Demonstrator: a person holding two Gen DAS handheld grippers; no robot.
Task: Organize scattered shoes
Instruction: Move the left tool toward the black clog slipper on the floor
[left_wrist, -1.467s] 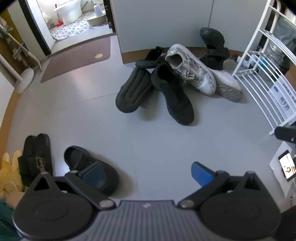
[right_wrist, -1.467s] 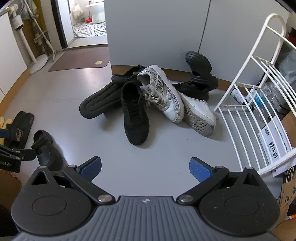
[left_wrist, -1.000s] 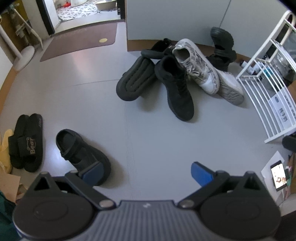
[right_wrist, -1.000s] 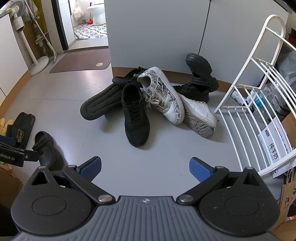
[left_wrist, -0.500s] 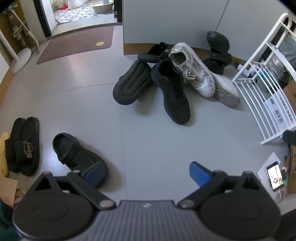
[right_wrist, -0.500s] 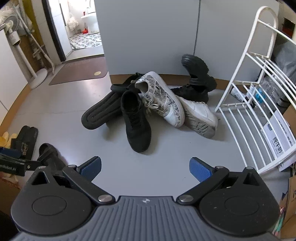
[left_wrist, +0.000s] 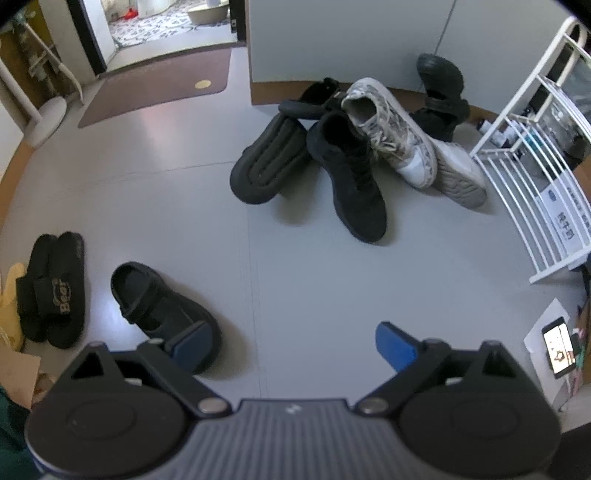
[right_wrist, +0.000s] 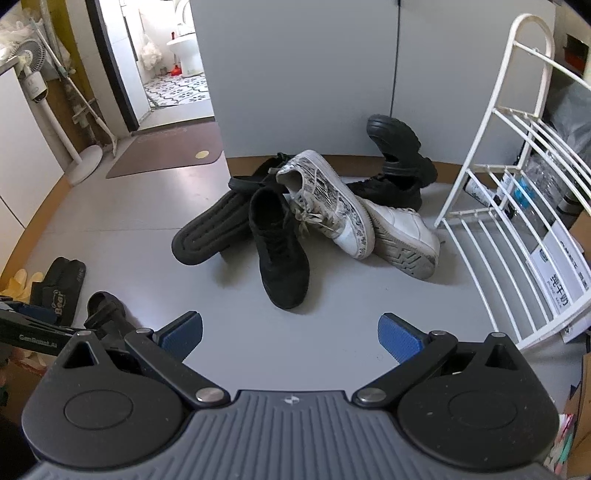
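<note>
Left wrist view shows the grey floor (left_wrist: 147, 177) taking up most of the frame, with a white wire rack (left_wrist: 532, 177) standing on the right. Next biggest is the pile of shoes (left_wrist: 354, 147) at the far side against the wall, all jumbled on each other: a black sneaker (left_wrist: 354, 184) sits upright, another black shoe (left_wrist: 266, 166) lies sole-up just left of it, and a patterned white sneaker (left_wrist: 391, 136) leans over a plain white one (left_wrist: 458, 173). Well apart from that heap, near left, sits a lone black sandal (left_wrist: 159, 306), with black slides (left_wrist: 51, 288) beside it.

Both claws hang above the floor spread wide, pinching nothing: the left gripper (left_wrist: 291, 339) is right by the sandal's toe, and the right gripper (right_wrist: 290, 332) faces the pile, with the other gripper's arm poking in at its left edge.
</note>
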